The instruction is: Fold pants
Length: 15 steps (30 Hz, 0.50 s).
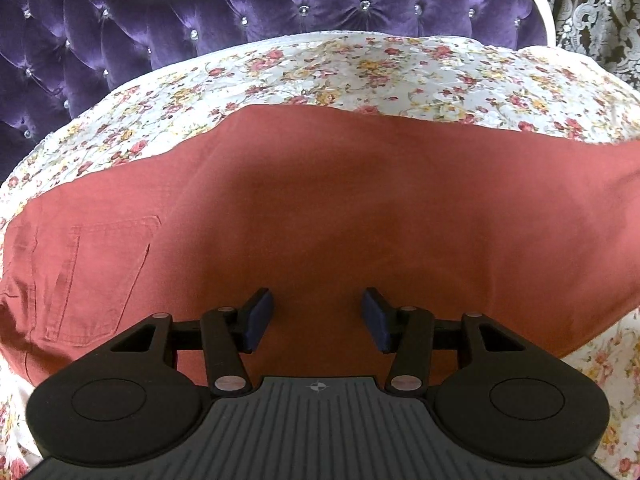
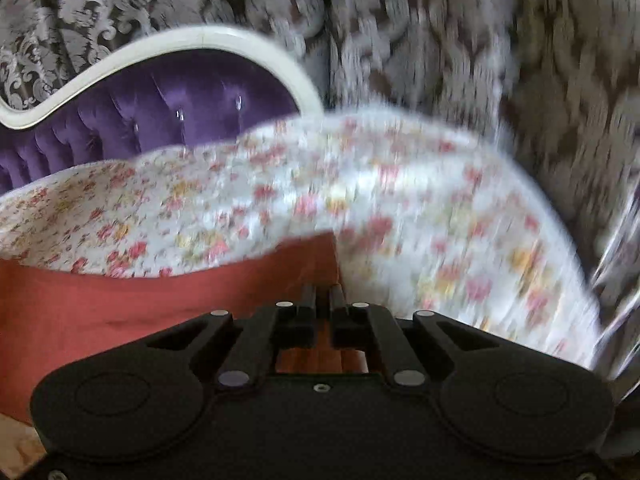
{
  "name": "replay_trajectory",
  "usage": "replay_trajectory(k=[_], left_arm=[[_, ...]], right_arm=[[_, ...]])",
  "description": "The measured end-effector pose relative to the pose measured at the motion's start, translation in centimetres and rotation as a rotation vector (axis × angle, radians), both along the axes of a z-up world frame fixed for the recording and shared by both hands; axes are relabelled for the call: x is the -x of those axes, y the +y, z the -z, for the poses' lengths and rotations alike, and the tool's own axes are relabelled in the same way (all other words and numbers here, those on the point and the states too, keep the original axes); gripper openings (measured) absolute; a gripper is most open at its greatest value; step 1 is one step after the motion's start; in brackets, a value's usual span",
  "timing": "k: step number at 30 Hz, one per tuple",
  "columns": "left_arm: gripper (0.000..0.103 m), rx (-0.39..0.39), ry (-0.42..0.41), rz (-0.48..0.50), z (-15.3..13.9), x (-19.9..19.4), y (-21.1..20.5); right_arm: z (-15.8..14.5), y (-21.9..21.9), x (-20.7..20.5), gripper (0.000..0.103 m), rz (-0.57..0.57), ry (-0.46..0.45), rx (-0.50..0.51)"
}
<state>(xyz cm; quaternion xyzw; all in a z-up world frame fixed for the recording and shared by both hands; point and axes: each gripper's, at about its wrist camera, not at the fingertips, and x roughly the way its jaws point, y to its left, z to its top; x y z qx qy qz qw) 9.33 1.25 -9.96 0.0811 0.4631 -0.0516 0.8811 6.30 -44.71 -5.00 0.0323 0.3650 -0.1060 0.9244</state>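
Observation:
Rust-red pants (image 1: pixel 320 200) lie spread across a floral bedsheet (image 1: pixel 360 72). A back pocket (image 1: pixel 104 276) shows at the left, toward the waist end. My left gripper (image 1: pixel 318 316) is open and empty, hovering just over the pants' near edge, its blue pads (image 1: pixel 260 320) wide apart. In the right wrist view my right gripper (image 2: pixel 322 296) is shut on the leg end of the pants (image 2: pixel 160 300), holding the hem corner; that view is motion-blurred.
A purple tufted headboard (image 1: pixel 200 20) with a white frame (image 2: pixel 200 38) stands behind the bed. A patterned damask wall (image 2: pixel 440 40) lies beyond. The bed's right edge (image 2: pixel 560 280) drops away past the right gripper.

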Motion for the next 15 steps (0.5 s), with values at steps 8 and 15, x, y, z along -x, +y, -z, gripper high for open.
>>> replay_trajectory(k=[8, 15], left_arm=[[0.048, -0.025, -0.015, 0.007, -0.1, 0.4, -0.4], [0.048, -0.025, -0.011, 0.01, -0.1, 0.3, -0.4]], right_arm=[[1.9, -2.9, 1.1, 0.058, 0.059, 0.024, -0.174], [4.1, -5.9, 2.4, 0.06, 0.063, 0.078, -0.398]])
